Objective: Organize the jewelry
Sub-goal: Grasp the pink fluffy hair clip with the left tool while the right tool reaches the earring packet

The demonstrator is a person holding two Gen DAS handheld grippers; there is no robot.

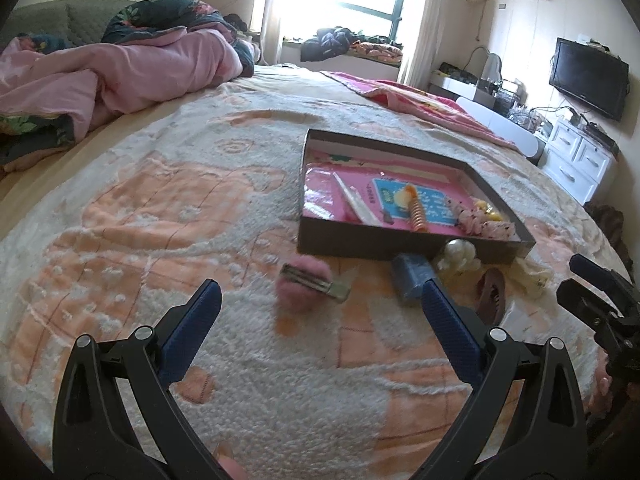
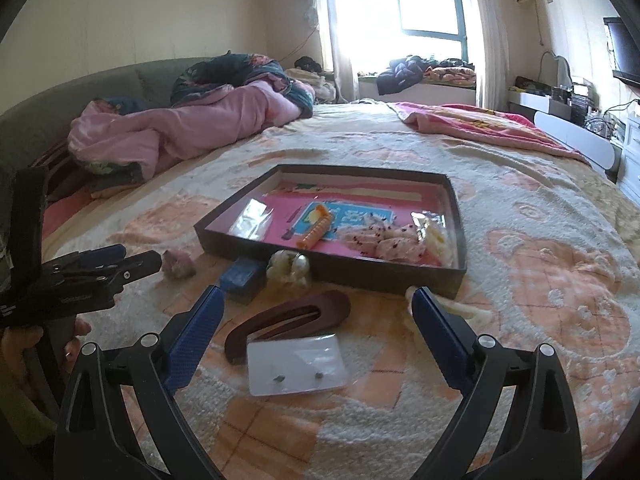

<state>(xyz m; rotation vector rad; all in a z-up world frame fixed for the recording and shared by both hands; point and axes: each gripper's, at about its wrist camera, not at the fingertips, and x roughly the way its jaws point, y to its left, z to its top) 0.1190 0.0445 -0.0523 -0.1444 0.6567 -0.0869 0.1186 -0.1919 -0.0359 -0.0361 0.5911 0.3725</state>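
a clear earring card (image 2: pixel 297 365) lies between the wide-open, empty right gripper (image 2: pixel 318 304), overlapping a glossy brown clip (image 2: pixel 288 322) before the dark tray (image 2: pixel 332 268). left gripper (image 1: pixel 320 292) gapes empty near a blurry, perhaps fuzzy, pink clip (image 1: pixel 306 283).

Both wrist views low, sharing tray (image 1: pixel 404 246)

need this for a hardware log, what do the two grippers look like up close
Both look alike. The left gripper and right gripper each have two black plastic arms with triangular cut-outs and silver rivets, ending in blue textured finger pads. No cables or readable markings show. A bare hand grips the left one's handle.
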